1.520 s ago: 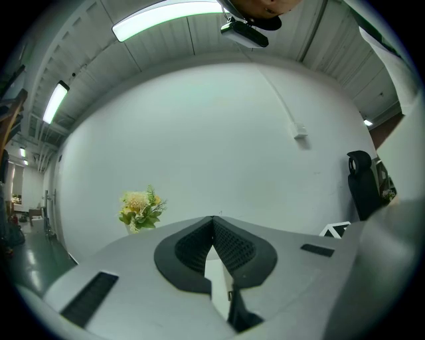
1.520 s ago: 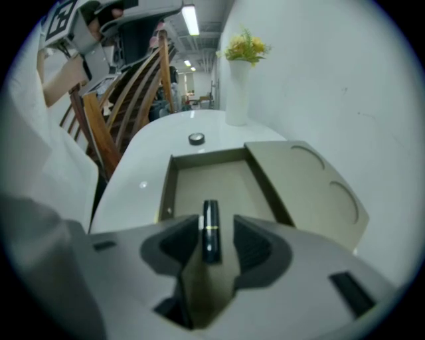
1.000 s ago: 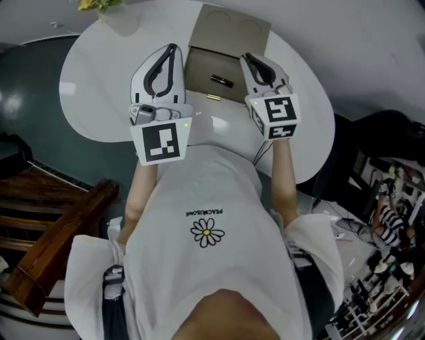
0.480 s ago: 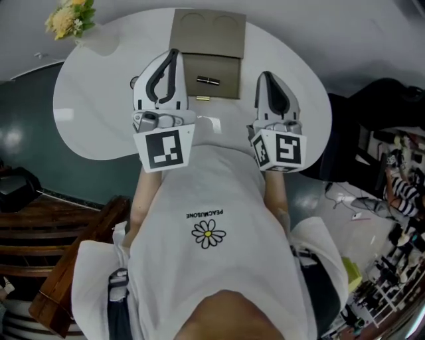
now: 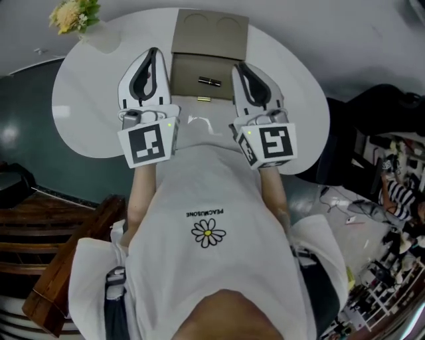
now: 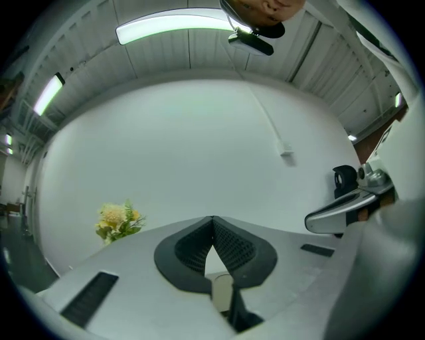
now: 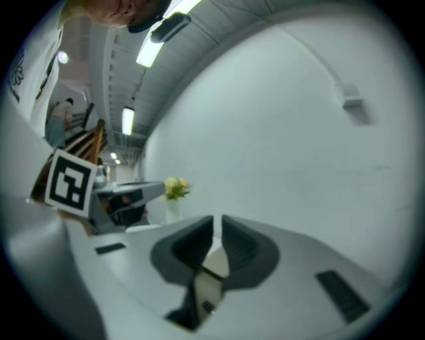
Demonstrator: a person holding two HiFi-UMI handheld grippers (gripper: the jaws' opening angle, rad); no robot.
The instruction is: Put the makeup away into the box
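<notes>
Black lipstick (image 5: 209,81) lies in open cardboard box (image 5: 187,72), as before. Left gripper (image 5: 154,51) now further from box edge. Right gripper (image 5: 237,66) beside box. Both jaws pressed together, empty.

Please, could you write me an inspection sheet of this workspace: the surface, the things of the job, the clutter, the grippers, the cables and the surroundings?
Surface: white rounded table, looks clean.
Job's things: tan box, lid up; a dark tube, likely a lipstick, lies inside; a small gold piece lies at the box's front edge, inside or outside cannot be told.
Clutter: yellow flowers in a pale vase at the table's far left edge.
Grippers: left gripper and right gripper both shut and empty, one on each side of the box.
Cables: nothing seen on the table; a thin line runs down the white wall.
Surroundings: dark floor, brown wooden steps at left, crowded shelves at right.
</notes>
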